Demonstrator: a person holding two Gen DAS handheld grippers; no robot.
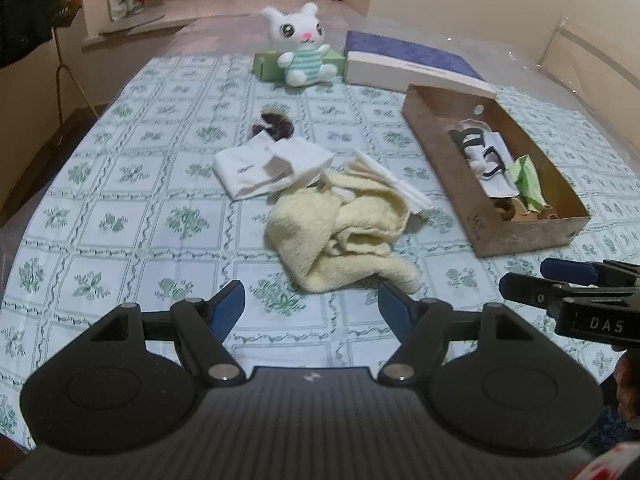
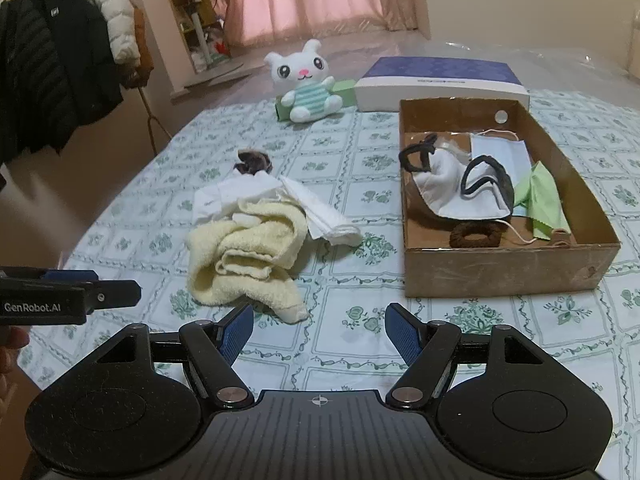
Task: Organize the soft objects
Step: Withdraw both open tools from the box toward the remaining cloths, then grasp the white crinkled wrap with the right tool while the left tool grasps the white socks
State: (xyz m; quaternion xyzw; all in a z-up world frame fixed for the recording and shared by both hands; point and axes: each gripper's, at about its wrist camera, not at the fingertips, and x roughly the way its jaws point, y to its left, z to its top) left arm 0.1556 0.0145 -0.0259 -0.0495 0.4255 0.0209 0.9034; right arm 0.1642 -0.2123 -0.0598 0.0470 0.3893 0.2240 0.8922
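Observation:
A crumpled pale yellow towel [image 1: 340, 232] [image 2: 248, 252] lies mid-table, over a white folded cloth [image 1: 272, 168] [image 2: 228, 200] and a white napkin [image 2: 324, 216]. A dark brown scrunchie [image 1: 274, 125] [image 2: 252, 162] lies behind them. A cardboard box [image 1: 532, 236] [image 2: 504, 268] on the right holds face masks [image 2: 460, 184], a green cloth [image 2: 544, 196] and a brown hair tie [image 2: 476, 236]. My left gripper [image 1: 312, 304] is open and empty, just short of the towel. My right gripper [image 2: 320, 328] is open and empty, between towel and box.
A white plush bunny [image 1: 304, 48] [image 2: 308, 84] sits on a green box [image 1: 268, 65] at the far end, beside a blue and white box [image 1: 408, 64] [image 2: 440, 80]. Coats [image 2: 60, 60] hang on a rack at the left. The tablecloth [image 1: 120, 208] is green-patterned.

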